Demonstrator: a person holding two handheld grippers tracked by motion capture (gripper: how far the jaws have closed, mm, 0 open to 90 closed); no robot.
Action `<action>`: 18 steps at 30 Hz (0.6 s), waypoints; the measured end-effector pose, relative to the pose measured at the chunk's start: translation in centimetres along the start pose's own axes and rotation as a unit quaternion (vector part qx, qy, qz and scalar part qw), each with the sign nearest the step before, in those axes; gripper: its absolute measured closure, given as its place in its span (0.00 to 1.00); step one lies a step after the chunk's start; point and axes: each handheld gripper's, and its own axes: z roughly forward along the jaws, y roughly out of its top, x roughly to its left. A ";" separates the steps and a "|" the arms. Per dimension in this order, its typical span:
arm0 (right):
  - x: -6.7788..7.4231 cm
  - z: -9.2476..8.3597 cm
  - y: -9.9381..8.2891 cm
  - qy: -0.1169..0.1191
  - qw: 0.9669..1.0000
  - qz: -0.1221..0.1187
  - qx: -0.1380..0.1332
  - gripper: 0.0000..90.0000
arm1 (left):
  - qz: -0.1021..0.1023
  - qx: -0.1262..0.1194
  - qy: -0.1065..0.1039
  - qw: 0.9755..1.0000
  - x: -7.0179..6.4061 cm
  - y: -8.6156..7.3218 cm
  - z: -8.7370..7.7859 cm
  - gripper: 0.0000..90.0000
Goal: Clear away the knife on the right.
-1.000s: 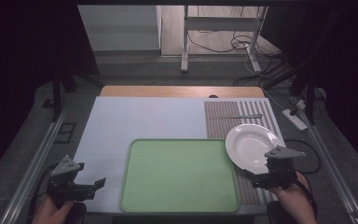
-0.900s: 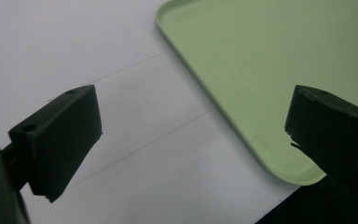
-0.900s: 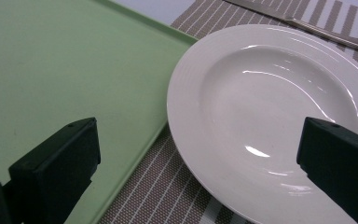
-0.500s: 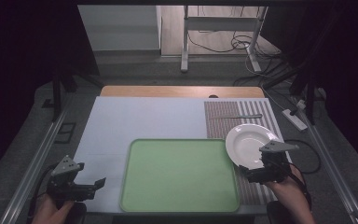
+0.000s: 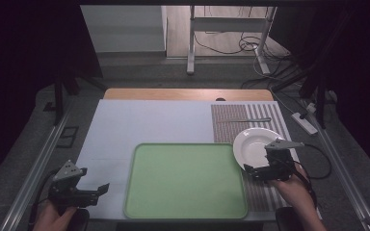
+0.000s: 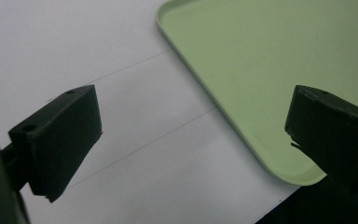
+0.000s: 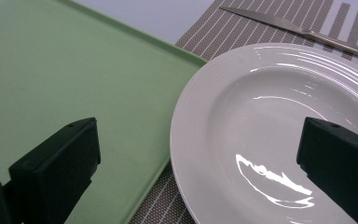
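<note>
At the near edge of the table, in the high view, the person's left hand (image 5: 53, 219) holds the left gripper (image 5: 103, 188) low over the pale white table sheet (image 5: 149, 122), just off the near left corner of the flat light-green rectangular plastic tray (image 5: 185, 180). Its jaws stand wide apart with nothing between them; the left gripper view shows the white sheet between the two black jaws and the tray's rounded corner (image 6: 303, 175) under the right-hand jaw.

On the other side, the person's right hand (image 5: 291, 185) holds the right gripper (image 5: 248, 169) at the near rim of the round white glossy ceramic plate (image 5: 256, 144). Its jaws are spread wide and grip nothing. In the right gripper view one jaw hangs over the green tray (image 7: 51, 70) and the other over the plate's bowl (image 7: 279, 126), so the plate's near left rim lies between them; whether a jaw touches the plate cannot be told.

The plate rests on the brown-and-white striped woven placemat (image 5: 231, 125), just beside the tray's right edge, its rim close to the tray's far right corner. Farther along the placemat a slim silver metal table knife (image 5: 243, 120) lies flat, apart from the plate. Beyond the sheet runs the bare wooden table edge (image 5: 188, 94).
</note>
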 end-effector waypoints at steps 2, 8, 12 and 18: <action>-0.1 0.3 0.2 -0.001 1.000 -0.004 0.006 0.01 | 0.000 0.000 0.000 1.000 0.0 0.0 0.0 0.04; -0.6 1.2 0.8 0.018 1.000 0.009 0.003 0.01 | 0.000 0.000 0.000 1.000 0.0 0.0 0.0 0.04; -0.9 1.8 1.1 0.022 1.000 0.012 0.007 0.01 | -0.001 0.000 0.000 1.000 0.0 0.0 0.0 0.04; -1.5 2.8 1.7 0.030 0.999 0.011 0.013 0.01 | -0.001 0.000 -0.001 1.000 0.0 0.0 0.0 0.04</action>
